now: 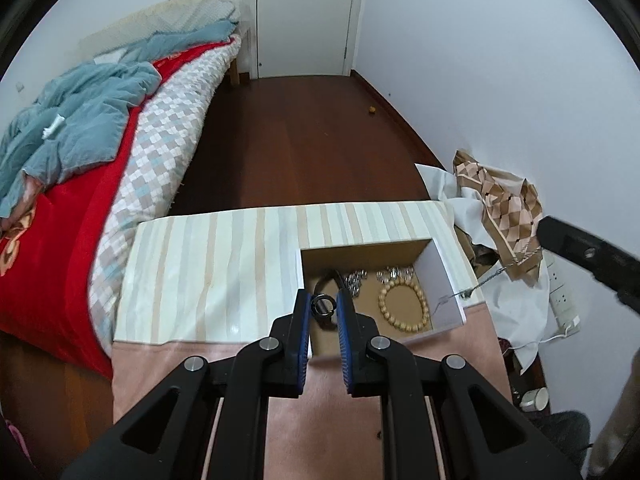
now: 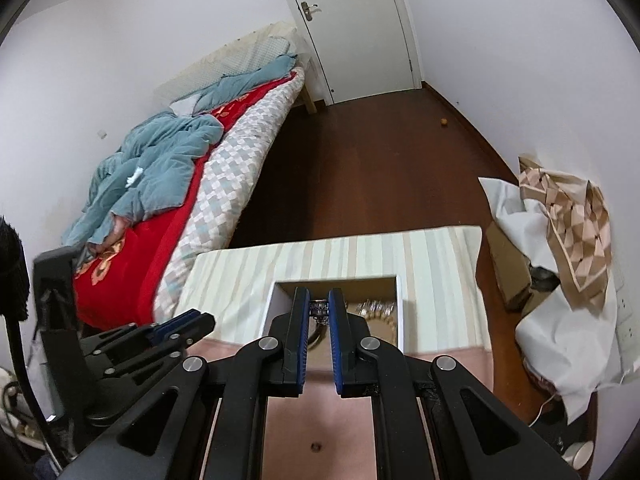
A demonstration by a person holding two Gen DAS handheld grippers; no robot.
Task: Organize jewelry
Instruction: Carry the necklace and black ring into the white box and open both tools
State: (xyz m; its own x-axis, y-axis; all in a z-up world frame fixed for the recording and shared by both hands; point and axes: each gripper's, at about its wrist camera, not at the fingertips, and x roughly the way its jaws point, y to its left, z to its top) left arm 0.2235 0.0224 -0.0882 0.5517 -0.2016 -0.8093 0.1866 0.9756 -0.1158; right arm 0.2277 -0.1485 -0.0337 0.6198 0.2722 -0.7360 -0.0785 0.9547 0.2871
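Ring (image 1: 322, 306) sits between the blue pads of the left gripper (image 1: 324, 307), over the open box (image 1: 444, 280). Pads look apart from the ring on both sides — cannot tell if they actually grip it or just frame it.

Right gripper (image 2: 319, 307) is clamped on a silver chain (image 2: 319, 307) at its tips; the links show in the narrow gap between the pads. In the left view a thin length of that chain (image 1: 476, 285) runs from the right gripper's black body (image 1: 592, 256) down across the box's right wall. The gripper itself is cut off by the frame edge there.

Box contents: wooden bead bracelet (image 1: 403, 307) flat on the cardboard floor, two clusters of shiny silver pieces (image 1: 394, 273) along the far side, a dark strap-like item (image 1: 332, 278) partly hidden behind the left fingers — can't identify it. In the right view most of the box interior is blocked by the gripper fingers; only glints of silver show.

Box sits in a cutout of a striped surface (image 1: 208, 264), with pink cloth (image 1: 320, 432) toward the camera. Bed with red blanket (image 1: 60, 232) to the left, patterned scarf (image 1: 508, 204) on white fabric to the right, door (image 1: 304, 16) at the far end.
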